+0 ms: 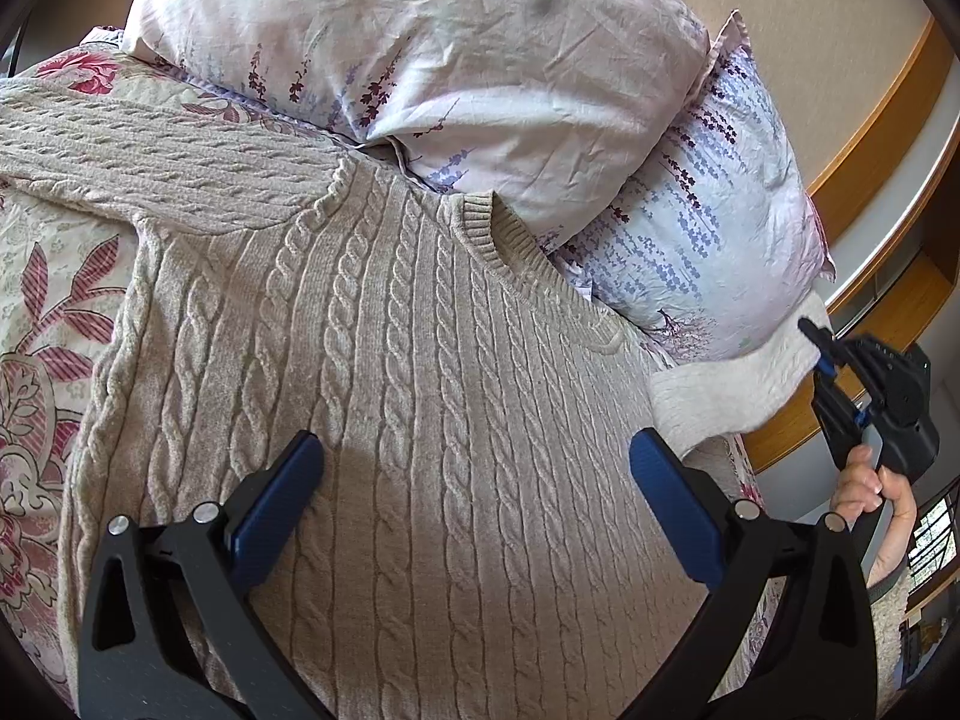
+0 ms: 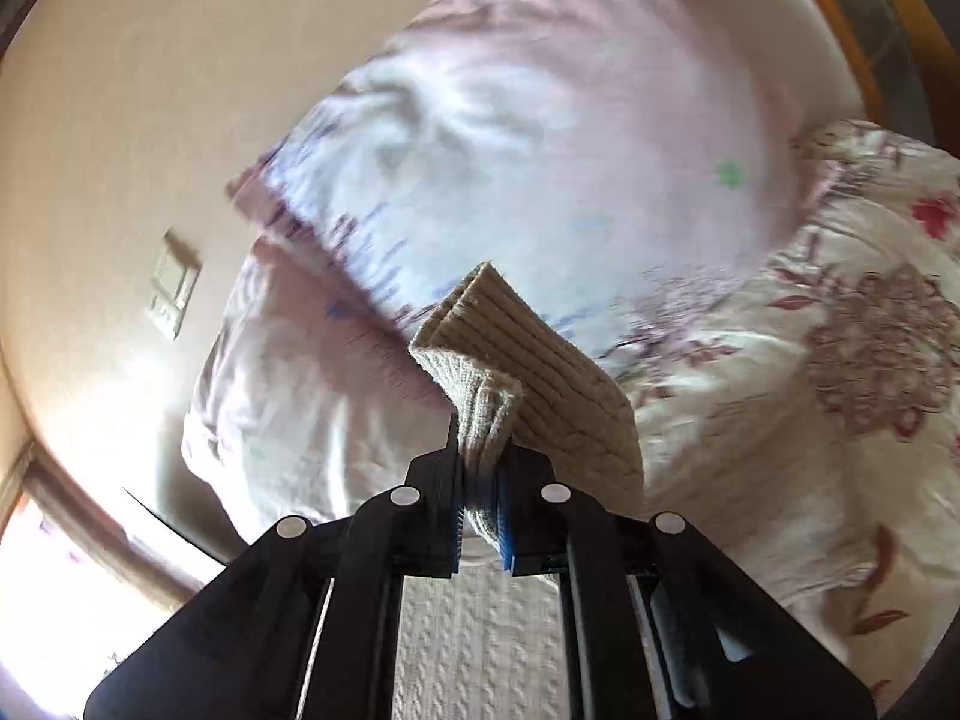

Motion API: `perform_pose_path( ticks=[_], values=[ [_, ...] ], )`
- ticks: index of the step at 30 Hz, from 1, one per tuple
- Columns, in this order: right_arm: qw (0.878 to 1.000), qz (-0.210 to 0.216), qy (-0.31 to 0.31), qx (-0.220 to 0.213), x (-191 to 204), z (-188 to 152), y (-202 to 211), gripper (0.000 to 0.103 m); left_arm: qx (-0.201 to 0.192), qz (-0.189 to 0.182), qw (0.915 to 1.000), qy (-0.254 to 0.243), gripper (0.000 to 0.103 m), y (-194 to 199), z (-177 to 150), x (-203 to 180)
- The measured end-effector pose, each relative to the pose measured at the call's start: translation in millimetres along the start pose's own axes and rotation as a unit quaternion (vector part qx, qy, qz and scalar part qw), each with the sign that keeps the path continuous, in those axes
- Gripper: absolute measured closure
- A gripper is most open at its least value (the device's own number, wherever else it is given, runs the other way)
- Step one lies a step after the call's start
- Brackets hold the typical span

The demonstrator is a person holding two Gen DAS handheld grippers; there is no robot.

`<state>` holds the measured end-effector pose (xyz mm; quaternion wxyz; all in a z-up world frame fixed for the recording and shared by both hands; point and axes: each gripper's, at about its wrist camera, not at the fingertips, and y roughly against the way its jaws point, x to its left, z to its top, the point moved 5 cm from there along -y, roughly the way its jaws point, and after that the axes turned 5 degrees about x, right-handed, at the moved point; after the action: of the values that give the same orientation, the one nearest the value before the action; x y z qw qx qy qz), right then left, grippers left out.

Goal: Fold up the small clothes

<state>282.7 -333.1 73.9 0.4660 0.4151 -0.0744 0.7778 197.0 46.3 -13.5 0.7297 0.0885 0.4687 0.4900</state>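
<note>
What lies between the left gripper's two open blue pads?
Only the beige cable-knit sweater, lying flat under the left gripper, as the left wrist view shows.

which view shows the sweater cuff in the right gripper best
The right wrist view: the ribbed cuff sits centre frame, pinched between the right gripper's fingers. The left wrist view shows that sleeve only as a pale strip at the far right edge, lifted off the sweater body, cuff hidden.

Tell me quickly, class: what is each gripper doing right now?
Left gripper: jaws open, holding nothing, above the sweater.
Right gripper: jaws closed on the sweater's sleeve cuff.
</note>
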Motion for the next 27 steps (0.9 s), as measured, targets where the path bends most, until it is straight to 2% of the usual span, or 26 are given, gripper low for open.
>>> perform_pose_path(
  ticks=[2, 6, 8, 13, 15, 16, 18, 19, 22, 25, 27],
  values=[
    [0.999, 0.023, 0.020, 0.039, 27, -18, -36, 0.094, -0.001, -0.002, 1.0000, 0.001, 0.002, 0, 0, 0],
    [0.990, 0.021, 0.051, 0.129, 54, -71, -104, 0.094, -0.004, -0.005, 1.0000, 0.002, 0.002, 1, 0, -1],
    [0.984, 0.017, 0.050, 0.169, 54, -94, -130, 0.094, -0.004, -0.007, 1.0000, 0.003, 0.002, 2, -1, -1],
    [0.970, -0.008, 0.045, 0.240, 43, -134, -164, 0.094, -0.005, -0.007, 1.0000, 0.003, 0.002, 3, -1, -2],
    [0.958, -0.015, 0.051, 0.281, 41, -150, -171, 0.088, -0.005, -0.008, 0.9999, 0.004, 0.002, 3, -1, -2],
    [0.953, -0.012, 0.047, 0.299, 38, -156, -173, 0.077, -0.006, -0.008, 0.9999, 0.004, 0.002, 3, -1, -2],
    [0.951, 0.012, 0.041, 0.306, 42, -158, -168, 0.060, -0.006, -0.008, 0.9999, 0.004, 0.002, 3, -1, -2],
    [0.953, 0.021, 0.042, 0.300, 43, -154, -164, 0.049, -0.006, -0.008, 0.9999, 0.004, 0.002, 3, -1, -2],
    [0.962, 0.024, 0.063, 0.265, 50, -141, -150, 0.048, -0.006, -0.008, 0.9999, 0.004, 0.002, 3, -1, -2],
    [0.958, -0.005, 0.127, 0.258, 58, -143, -144, 0.048, -0.006, -0.009, 0.9999, 0.004, 0.002, 3, -1, -2],
    [0.955, -0.006, 0.149, 0.258, 65, -147, -144, 0.048, -0.009, -0.014, 0.9999, 0.005, 0.002, 5, -1, -2]
  ],
)
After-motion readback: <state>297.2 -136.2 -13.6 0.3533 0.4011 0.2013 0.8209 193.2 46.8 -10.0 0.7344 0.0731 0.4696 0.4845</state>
